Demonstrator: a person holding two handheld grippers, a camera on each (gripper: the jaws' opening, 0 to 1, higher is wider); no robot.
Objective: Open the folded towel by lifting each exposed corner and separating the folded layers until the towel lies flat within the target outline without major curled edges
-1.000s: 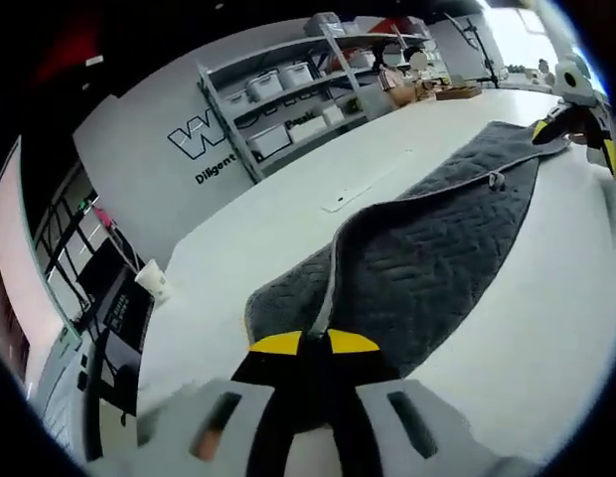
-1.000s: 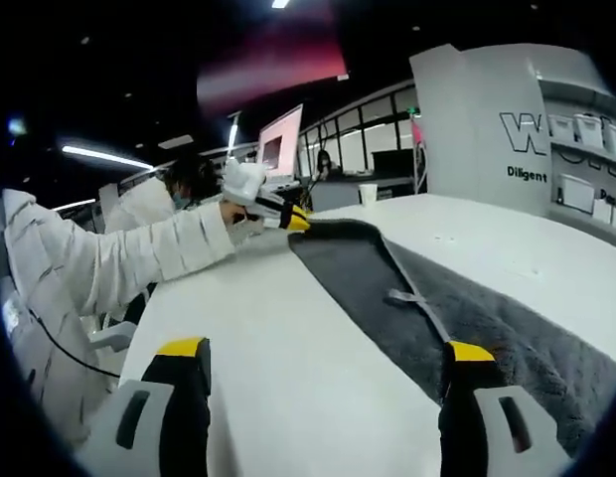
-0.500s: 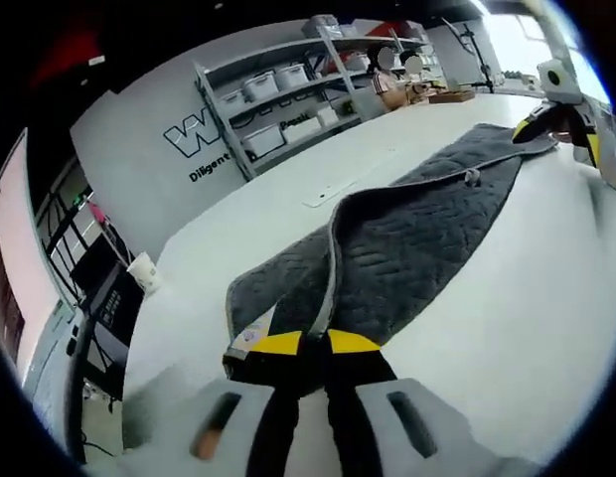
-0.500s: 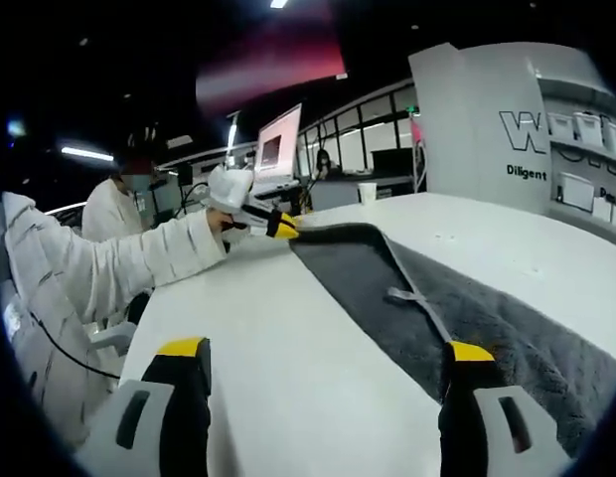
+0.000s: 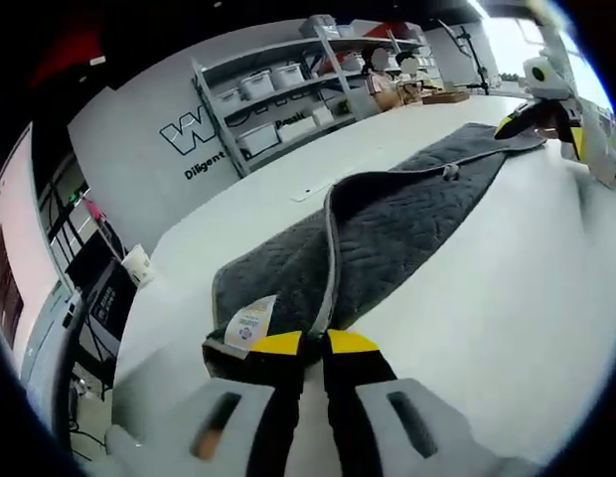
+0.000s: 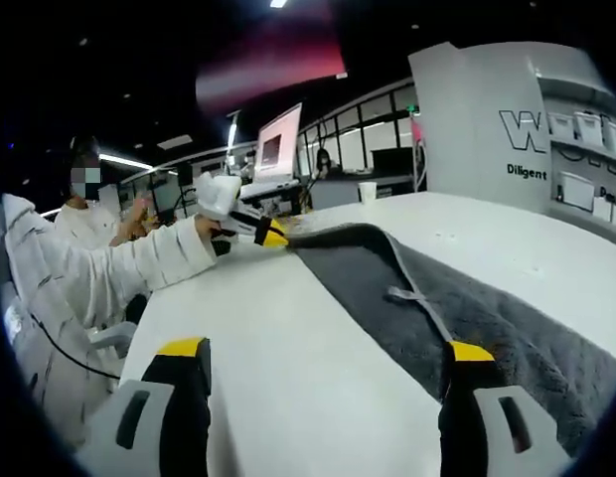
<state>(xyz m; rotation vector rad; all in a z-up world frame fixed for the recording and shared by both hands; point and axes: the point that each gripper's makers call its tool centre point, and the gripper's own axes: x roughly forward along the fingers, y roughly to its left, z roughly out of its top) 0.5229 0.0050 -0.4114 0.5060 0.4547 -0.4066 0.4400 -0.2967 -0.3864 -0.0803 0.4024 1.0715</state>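
Observation:
A dark grey quilted towel (image 5: 407, 229) lies stretched along the white table (image 5: 507, 328), still folded lengthwise, with a pale edge strip running down it. My left gripper (image 5: 303, 344) is shut on the towel's near corner, beside a white label (image 5: 250, 323). At the towel's far end the right gripper (image 5: 537, 114) hovers. In the right gripper view, my right gripper (image 6: 328, 350) stands open, jaws wide apart, its right fingertip (image 6: 472, 352) over the towel (image 6: 467, 318). Far off, the left gripper (image 6: 271, 238) pinches the opposite corner, held by a person's hand.
Shelves with white bins (image 5: 278, 89) and a lettered wall panel (image 6: 487, 119) stand beyond the table. A paper cup (image 5: 137, 264) sits at the table's far edge. A flat white strip (image 5: 313, 191) lies beside the towel. The person's white sleeve (image 6: 119, 268) reaches across the table's left side; a monitor (image 6: 280, 149) stands behind.
My left gripper has drawn its corner of the towel back along the table, stretching the cloth; the white label has come into sight. The right gripper has stayed open and still.

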